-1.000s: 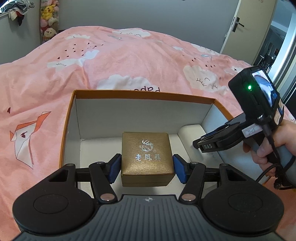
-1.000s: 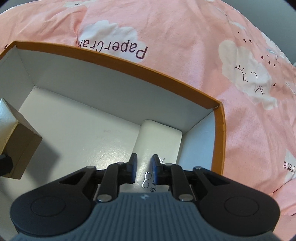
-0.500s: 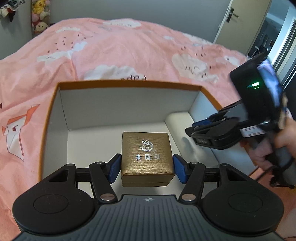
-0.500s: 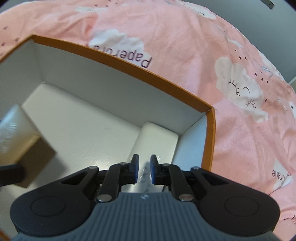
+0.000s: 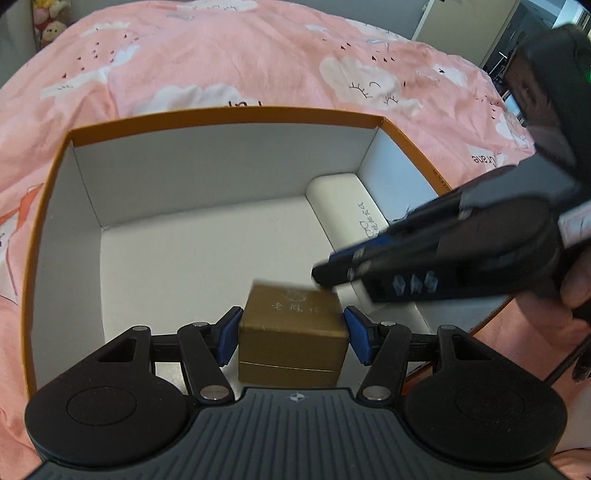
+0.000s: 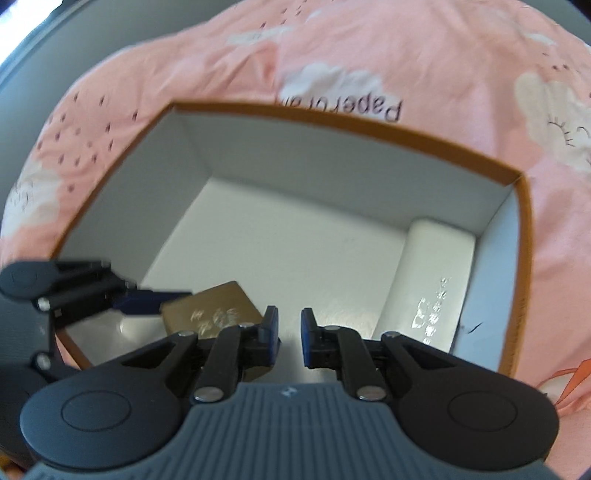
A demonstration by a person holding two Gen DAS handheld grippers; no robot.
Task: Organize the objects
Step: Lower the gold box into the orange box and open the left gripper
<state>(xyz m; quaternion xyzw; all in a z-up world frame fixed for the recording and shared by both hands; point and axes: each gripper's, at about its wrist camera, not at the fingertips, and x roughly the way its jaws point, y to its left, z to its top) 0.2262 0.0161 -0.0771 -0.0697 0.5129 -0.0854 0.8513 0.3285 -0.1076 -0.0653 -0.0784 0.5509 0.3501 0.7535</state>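
My left gripper (image 5: 291,336) is shut on a small gold box (image 5: 291,332) with silver lettering and holds it low inside an orange-rimmed cardboard box (image 5: 229,114) with white walls. A white glasses case (image 5: 347,210) lies along the box's right wall. My right gripper (image 6: 289,325) is nearly shut and empty, hovering over the box floor between the gold box (image 6: 214,310) and the white case (image 6: 432,280). In the left wrist view its fingertips (image 5: 332,269) sit just above the gold box's far right corner.
The cardboard box (image 6: 406,136) rests on a bed with a pink cloud-print duvet (image 5: 221,55). Plush toys (image 5: 48,26) sit at the far left corner of the room. A door (image 5: 461,22) stands at the back right.
My left gripper has lowered the gold box deeper into the cardboard box. My right gripper has swung left from over the white case toward the gold box.
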